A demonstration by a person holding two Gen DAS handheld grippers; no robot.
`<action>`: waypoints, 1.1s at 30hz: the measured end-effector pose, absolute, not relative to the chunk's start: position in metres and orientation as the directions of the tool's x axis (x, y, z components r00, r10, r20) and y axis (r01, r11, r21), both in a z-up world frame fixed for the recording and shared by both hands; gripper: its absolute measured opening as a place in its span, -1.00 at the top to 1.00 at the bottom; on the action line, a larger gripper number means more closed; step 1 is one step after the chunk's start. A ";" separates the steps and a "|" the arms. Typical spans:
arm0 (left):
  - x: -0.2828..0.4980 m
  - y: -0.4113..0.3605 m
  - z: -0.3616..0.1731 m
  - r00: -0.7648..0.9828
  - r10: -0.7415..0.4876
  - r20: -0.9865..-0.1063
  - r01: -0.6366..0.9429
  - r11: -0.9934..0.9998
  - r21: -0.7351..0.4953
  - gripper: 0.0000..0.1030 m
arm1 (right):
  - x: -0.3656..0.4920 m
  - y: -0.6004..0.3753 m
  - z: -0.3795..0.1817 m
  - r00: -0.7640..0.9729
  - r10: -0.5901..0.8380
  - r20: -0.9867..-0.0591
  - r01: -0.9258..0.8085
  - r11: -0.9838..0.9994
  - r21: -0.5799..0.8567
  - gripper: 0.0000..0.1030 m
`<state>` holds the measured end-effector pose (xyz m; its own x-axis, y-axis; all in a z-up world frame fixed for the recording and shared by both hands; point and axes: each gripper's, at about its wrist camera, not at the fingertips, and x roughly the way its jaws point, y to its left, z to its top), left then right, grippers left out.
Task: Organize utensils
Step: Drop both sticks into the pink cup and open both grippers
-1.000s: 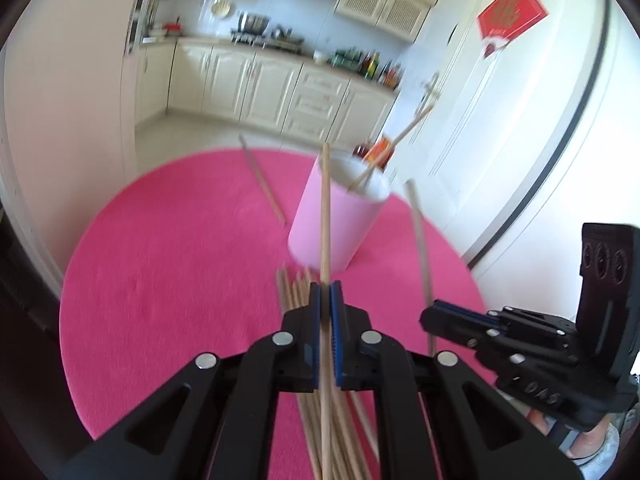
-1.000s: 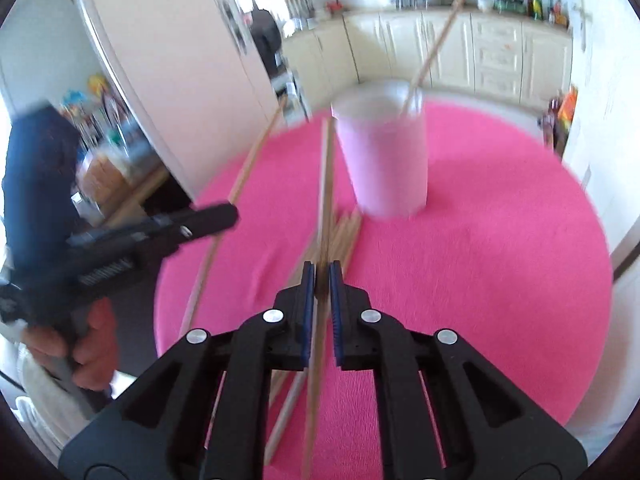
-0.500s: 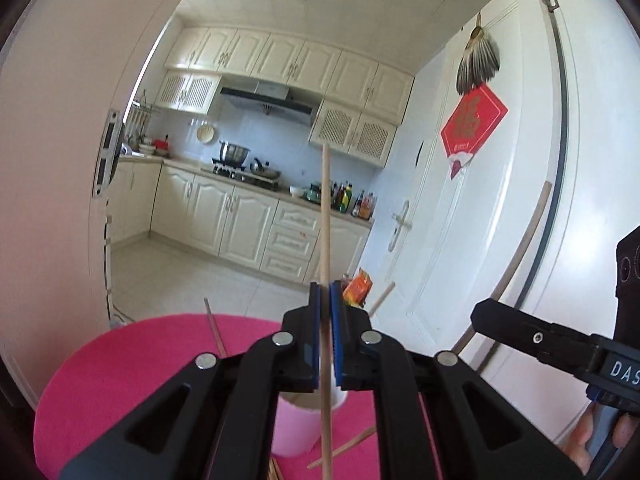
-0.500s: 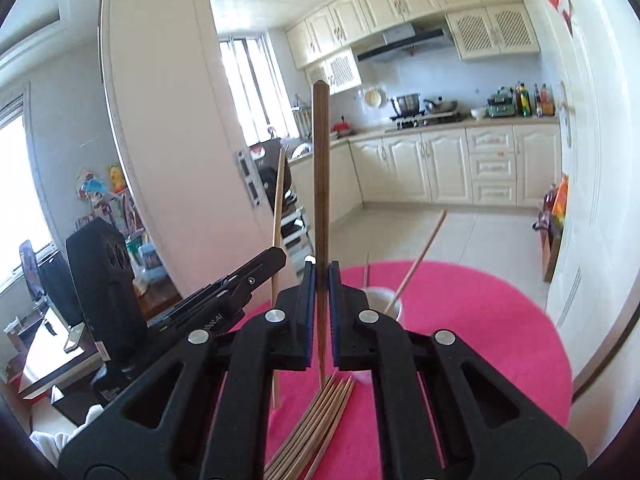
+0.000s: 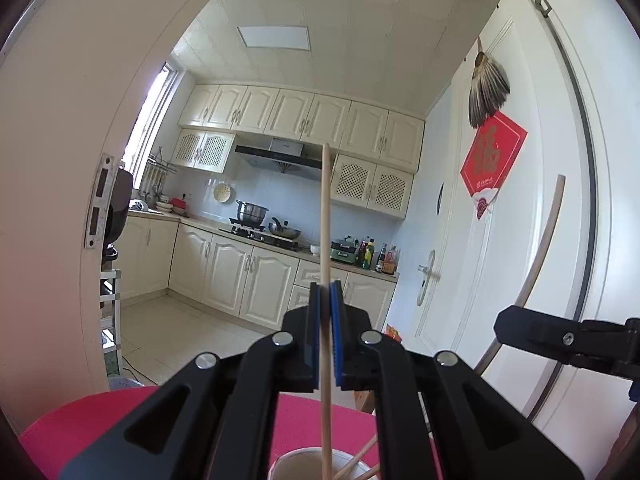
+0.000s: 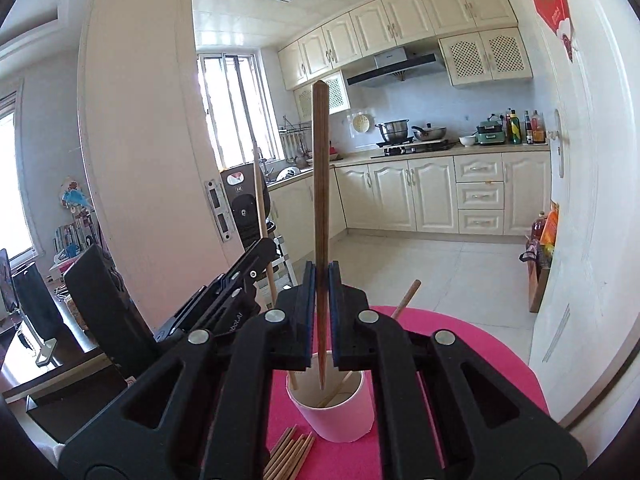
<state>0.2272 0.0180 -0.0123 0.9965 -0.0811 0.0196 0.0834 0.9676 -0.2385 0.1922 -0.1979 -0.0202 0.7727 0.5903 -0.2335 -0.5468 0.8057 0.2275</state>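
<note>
Left hand-held gripper (image 5: pixel 325 334) pinches a pale chopstick (image 5: pixel 326 240) upright, lower end over the white cup (image 6: pixel 332 408) on the pink tabletop (image 6: pixel 480 364), right hand-held gripper (image 6: pixel 319 312) pinches a dark chopstick (image 6: pixel 320 184) with its tip inside the cup, loose chopsticks (image 6: pixel 290 452) lying just beside the cup.

cups (image 6: pixel 332 412): 1 | claws (image 6: pixel 320 312): 2 | chopsticks (image 6: pixel 320 216): maybe ten
</note>
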 end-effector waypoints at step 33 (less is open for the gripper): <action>0.212 0.044 -0.022 0.974 -0.123 -0.189 0.075 0.967 -0.241 0.20 | 0.200 -0.183 -0.049 0.787 0.505 -0.355 -0.440 0.862 0.252 0.86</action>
<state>0.2123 0.0439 -0.0217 0.9742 -0.1232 -0.1889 0.0755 0.9675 -0.2415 0.1998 -0.1830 -0.0488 0.7867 0.5052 -0.3549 -0.4397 0.8620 0.2524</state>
